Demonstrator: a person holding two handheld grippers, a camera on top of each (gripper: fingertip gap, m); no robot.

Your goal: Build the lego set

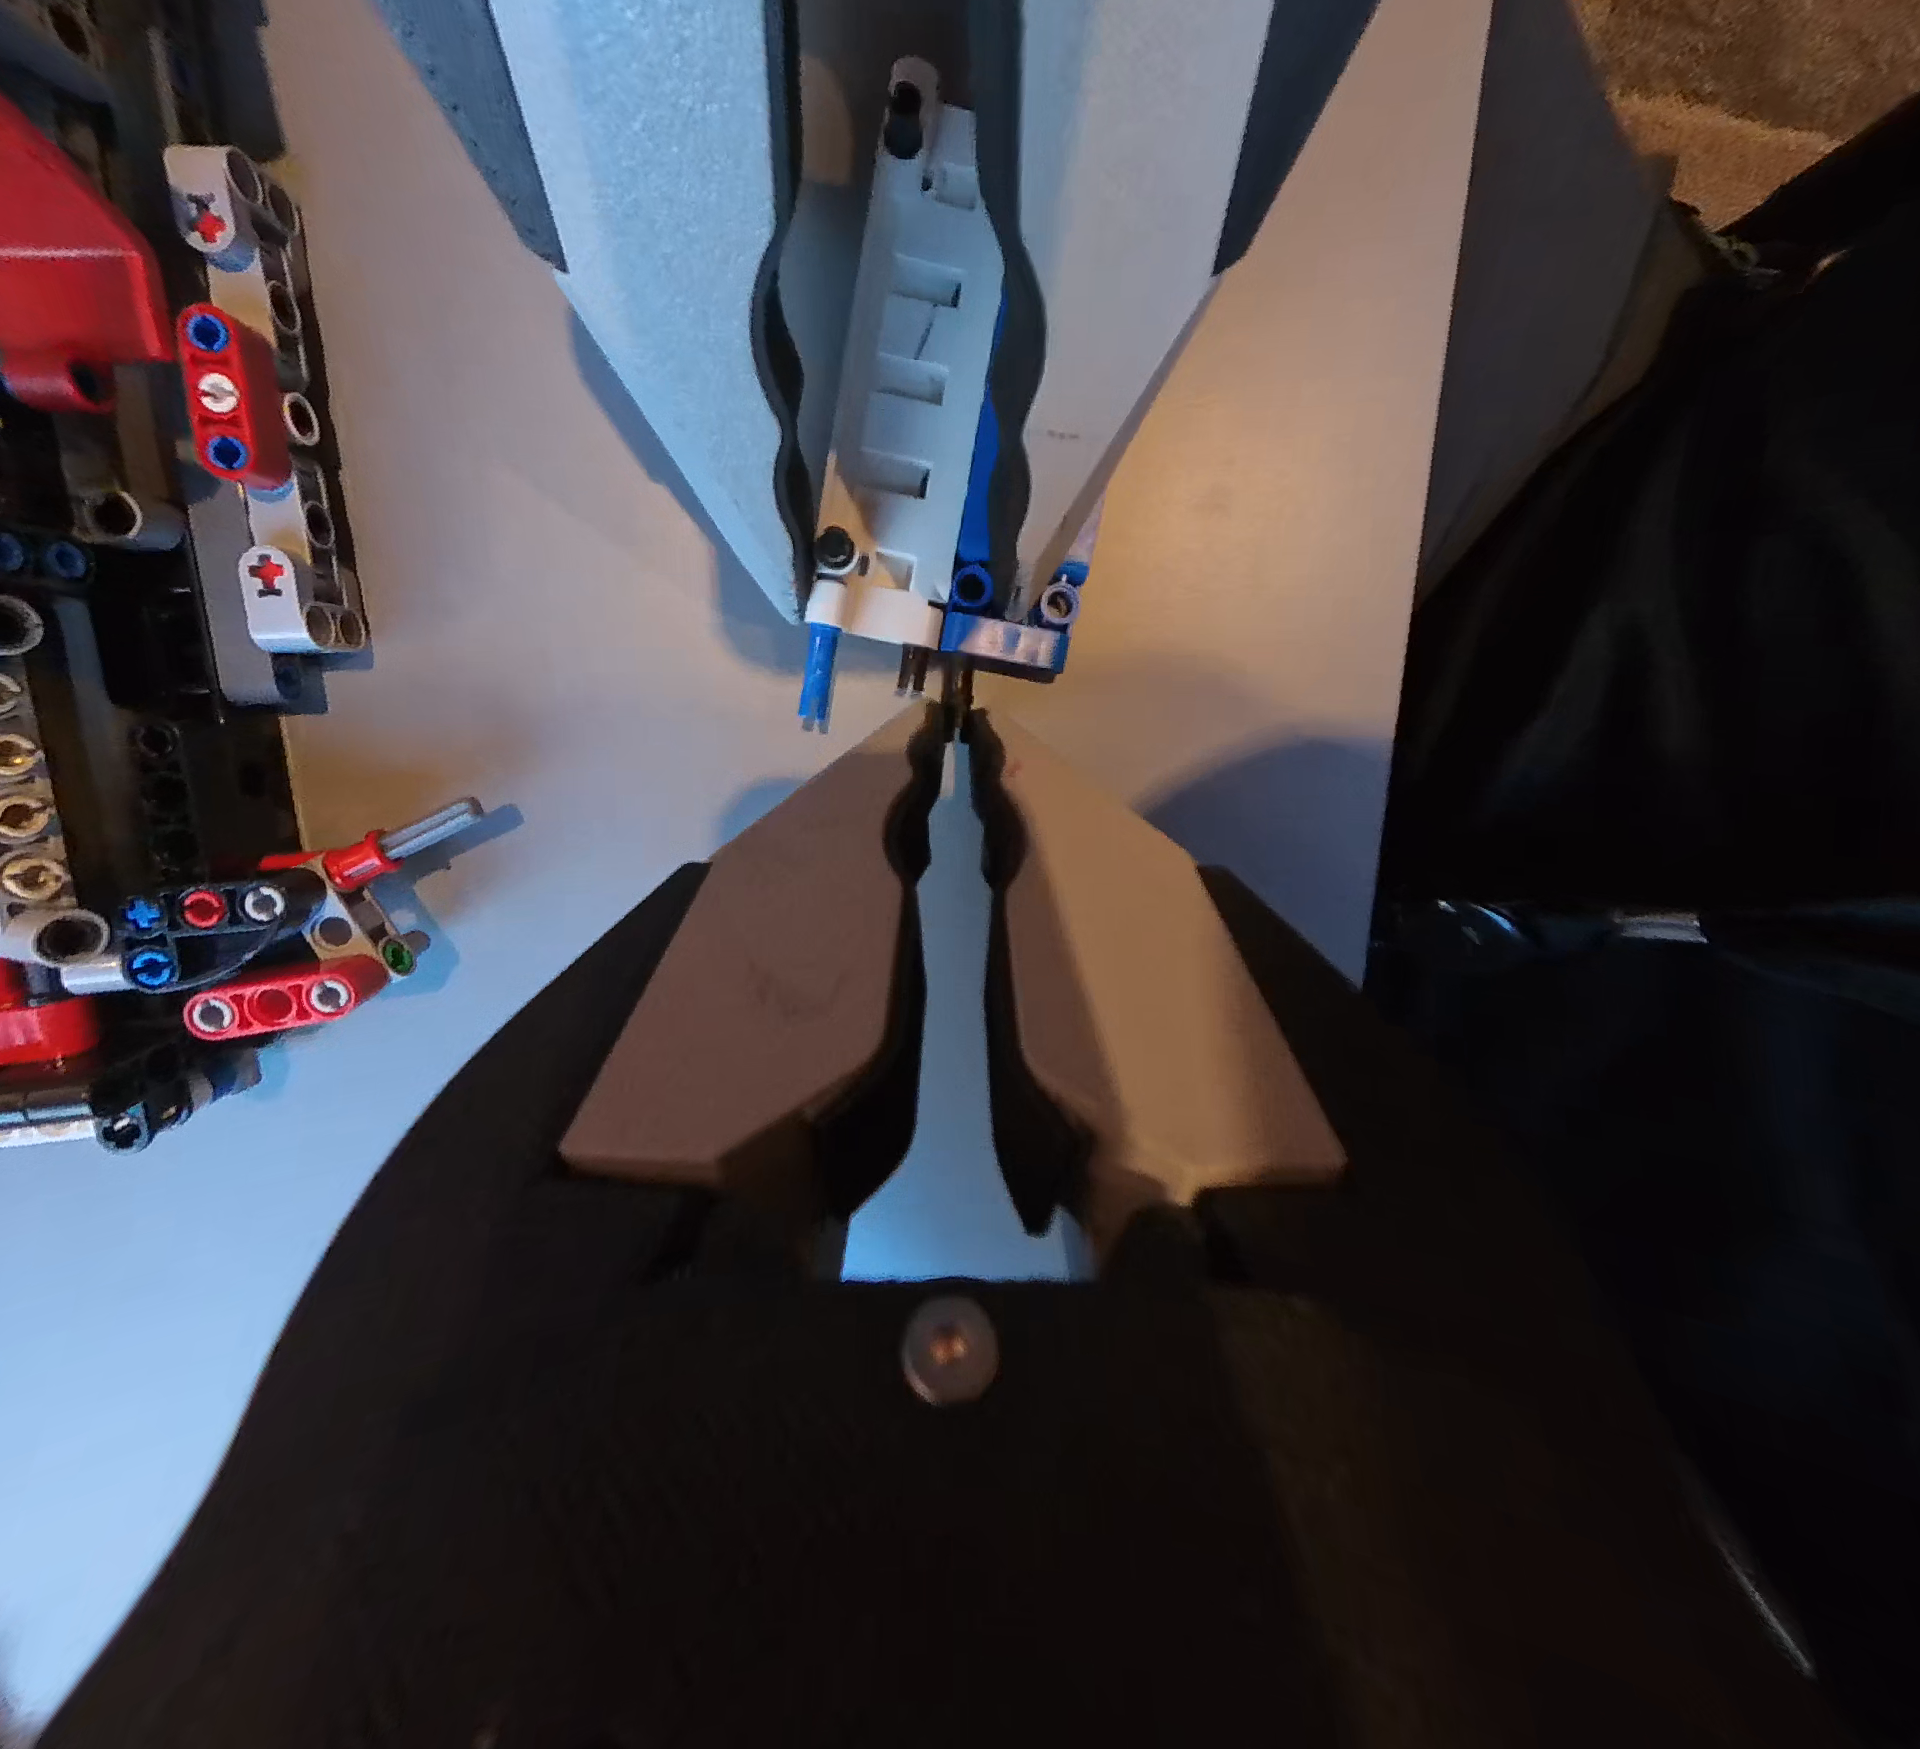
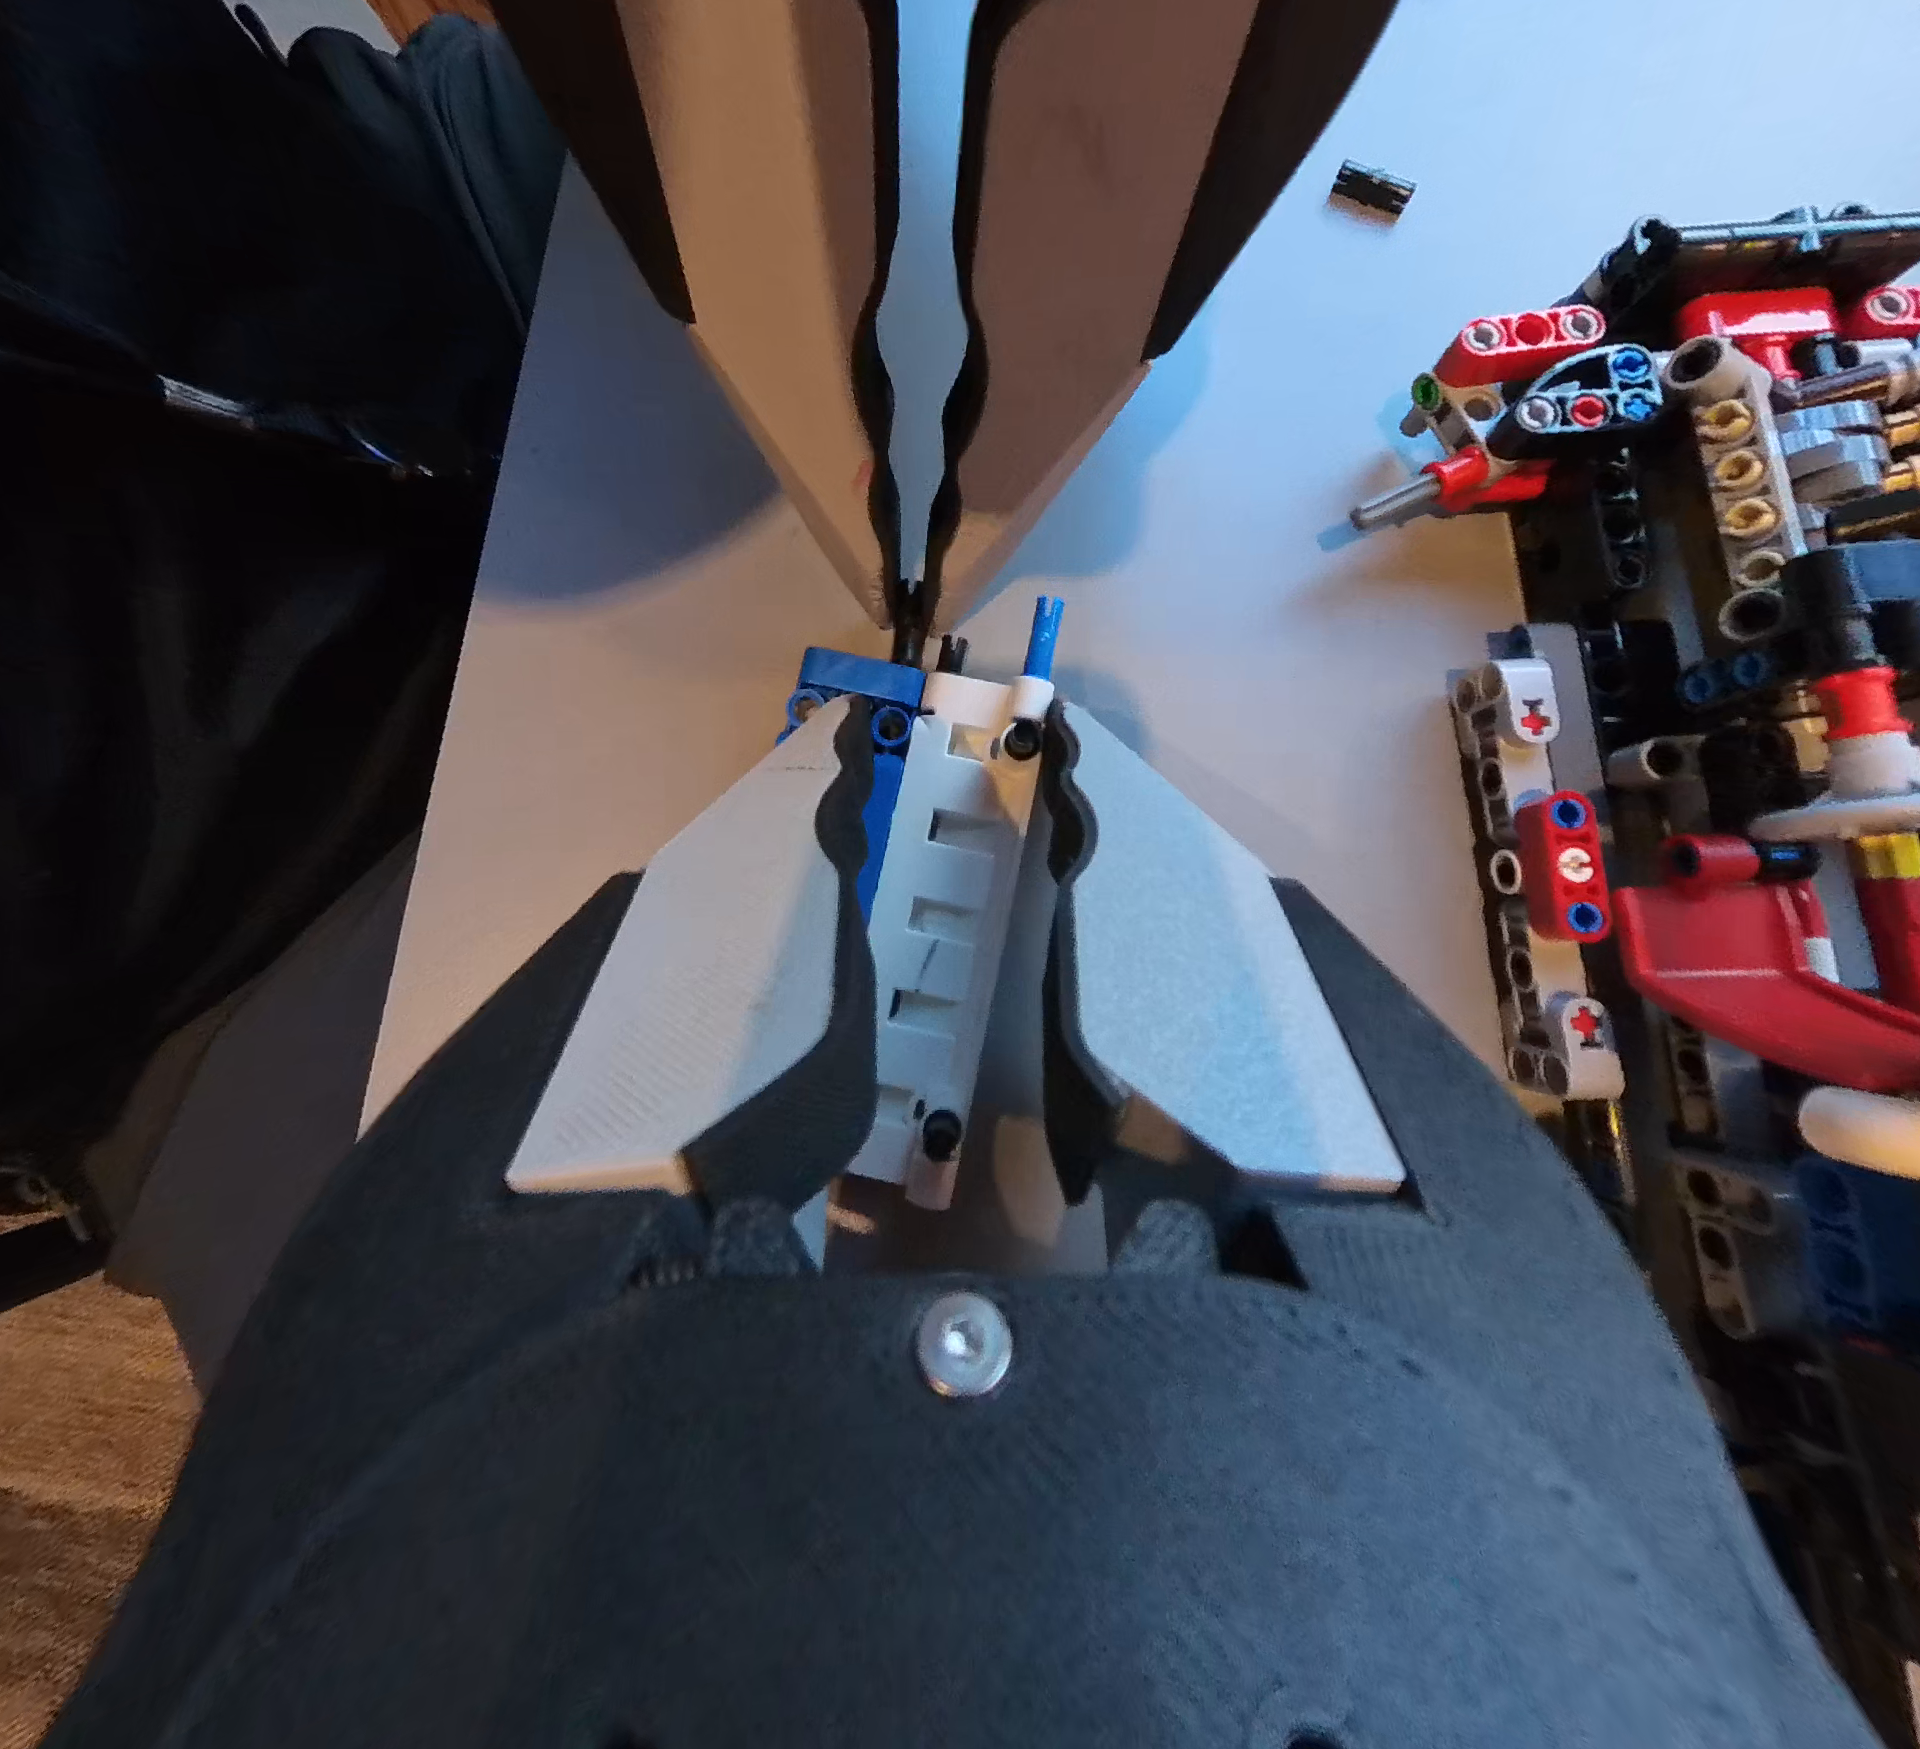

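Right gripper [image 2: 940,723], the one with white fingers: jaws closed on a white-and-blue Technic sub-assembly [image 2: 951,910], a long white panel with a blue beam [image 2: 854,676] along one side. The piece runs lengthwise between the fingers and its front end sticks out just past the tips. A blue axle pin [image 2: 1042,634] and a short black pin [image 2: 953,652] project from that end.

Left gripper [image 1: 951,725], with tan-grey fingers: jaws nearly closed, tips pinching a small black pin [image 1: 954,697]. That pin sits right at the blue beam's end face, touching it. How deep it is seated cannot be told.

The two grippers face each other tip to tip above the white table [image 1: 582,556], close to its edge. In the left wrist view the same sub-assembly [image 1: 914,411] shows at top centre, held in the right gripper [image 1: 920,598].

The main model [image 2: 1704,712], a large red, black and grey Technic chassis, lies on the table well off to the side, untouched. A small loose black part [image 2: 1374,191] lies on the table beyond it, plus a few more pieces at the far edge, too blurred to identify.

Dark fabric [image 2: 229,473] past the table edge.
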